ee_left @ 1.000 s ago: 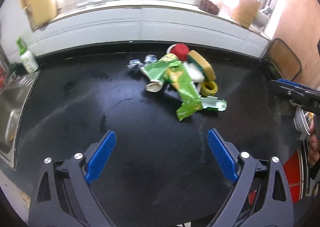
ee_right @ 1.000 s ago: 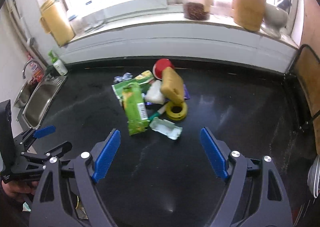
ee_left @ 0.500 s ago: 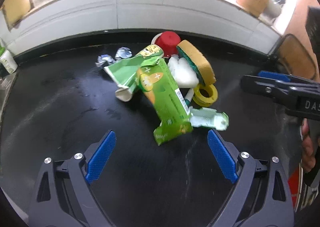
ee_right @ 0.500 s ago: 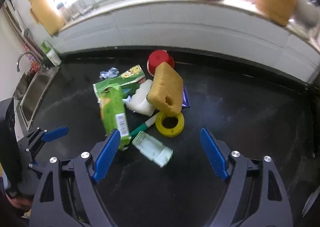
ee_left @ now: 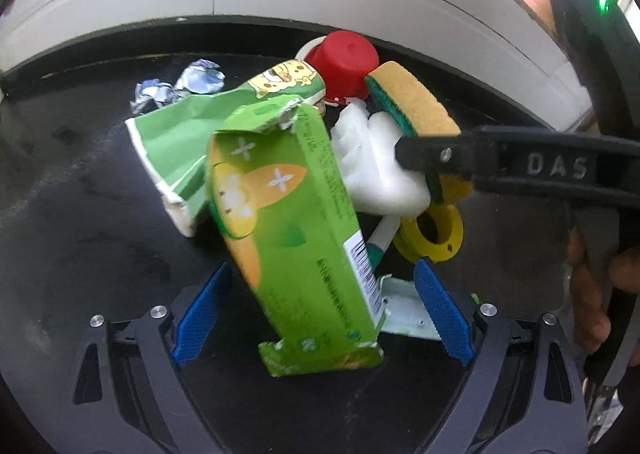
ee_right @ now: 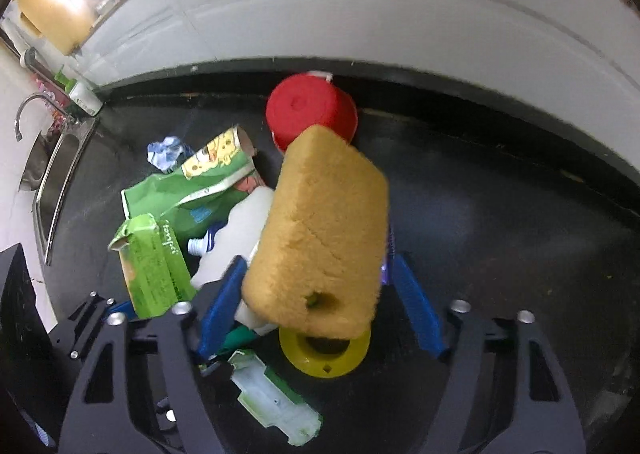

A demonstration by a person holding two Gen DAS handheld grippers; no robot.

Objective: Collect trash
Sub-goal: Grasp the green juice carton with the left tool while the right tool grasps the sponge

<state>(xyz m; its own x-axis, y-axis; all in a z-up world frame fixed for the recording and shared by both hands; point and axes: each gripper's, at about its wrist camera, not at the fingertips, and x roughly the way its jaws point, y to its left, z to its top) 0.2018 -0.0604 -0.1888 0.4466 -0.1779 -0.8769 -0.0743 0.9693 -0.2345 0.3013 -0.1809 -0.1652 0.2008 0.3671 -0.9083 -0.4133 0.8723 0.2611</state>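
A pile of trash lies on the black counter. My left gripper is open, its blue pads on either side of a long green carton. A torn green wrapper, a red cup, a white plastic bottle, a yellow tape ring and crumpled foil lie around it. My right gripper is open around the lower end of a yellow sponge, which leans on the bottle above the ring. The carton is at its left.
A white tiled wall runs behind the counter. A steel sink with a tap is at the far left. A small white-green package lies in front of the ring. The right gripper's body crosses the left wrist view.
Both grippers have moved forward into the pile. The left one now straddles the green carton and the right one straddles the yellow sponge. Both stay open.
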